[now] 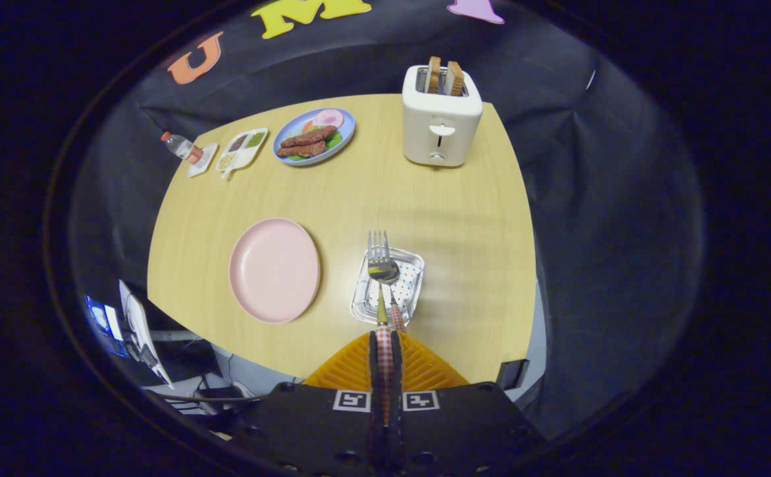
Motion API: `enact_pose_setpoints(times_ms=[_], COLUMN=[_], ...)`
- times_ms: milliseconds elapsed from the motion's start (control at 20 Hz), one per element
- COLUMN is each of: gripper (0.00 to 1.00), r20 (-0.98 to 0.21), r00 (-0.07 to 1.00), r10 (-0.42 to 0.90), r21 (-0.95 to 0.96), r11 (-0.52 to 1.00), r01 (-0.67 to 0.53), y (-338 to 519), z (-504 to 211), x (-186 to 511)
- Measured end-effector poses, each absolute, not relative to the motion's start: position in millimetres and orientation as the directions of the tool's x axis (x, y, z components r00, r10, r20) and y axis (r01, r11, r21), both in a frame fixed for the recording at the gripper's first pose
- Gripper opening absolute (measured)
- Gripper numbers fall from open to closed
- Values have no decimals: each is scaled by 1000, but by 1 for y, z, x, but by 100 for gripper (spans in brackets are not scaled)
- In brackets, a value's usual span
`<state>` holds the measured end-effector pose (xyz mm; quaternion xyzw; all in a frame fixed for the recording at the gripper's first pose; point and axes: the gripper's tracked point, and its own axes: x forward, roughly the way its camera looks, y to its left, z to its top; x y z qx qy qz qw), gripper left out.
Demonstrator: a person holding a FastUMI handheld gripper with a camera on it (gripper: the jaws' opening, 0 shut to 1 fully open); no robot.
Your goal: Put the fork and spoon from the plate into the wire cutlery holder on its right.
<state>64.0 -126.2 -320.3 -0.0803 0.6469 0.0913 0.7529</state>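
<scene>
My gripper (pixel 385 344) is shut on checkered handles that run forward from between its fingers. The fork (pixel 378 246) and the spoon (pixel 383 270) lie one on top of the other, heads pointing away from me. Both hang over the wire cutlery holder (pixel 361 301), a small shiny rectangular basket on the wooden table. The fork's tines reach just past the holder's far rim. I cannot tell whether the cutlery touches the holder. The pink plate (pixel 274 269) sits to the left of the holder with nothing on it.
A white toaster (pixel 441 122) with two bread slices stands at the far side of the table. A blue plate of sausages (pixel 314 136), a divided condiment tray (pixel 242 148) and a small bottle (pixel 180 146) sit at the far left. The table's near edge (pixel 279 368) runs just below the holder.
</scene>
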Motion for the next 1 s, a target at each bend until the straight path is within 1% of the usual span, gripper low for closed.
enact_pose_setpoints(times_ms=[200, 400, 650, 850, 1000], gripper=[3, 3, 3, 4, 4], r20=[-996, -998, -982, -967, -956], r00=[80, -43, -190, -256, -292], r10=[39, 37, 4, -21, -36], r21=[10, 50, 59, 43, 36], r11=[944, 932, 956, 969, 970], r01=[-329, -360, -288, -245, -239], y=[-132, -137, -145, -144, -138], z=[-321, -329, -348, -360, -366], x=[59, 50, 56, 66, 72])
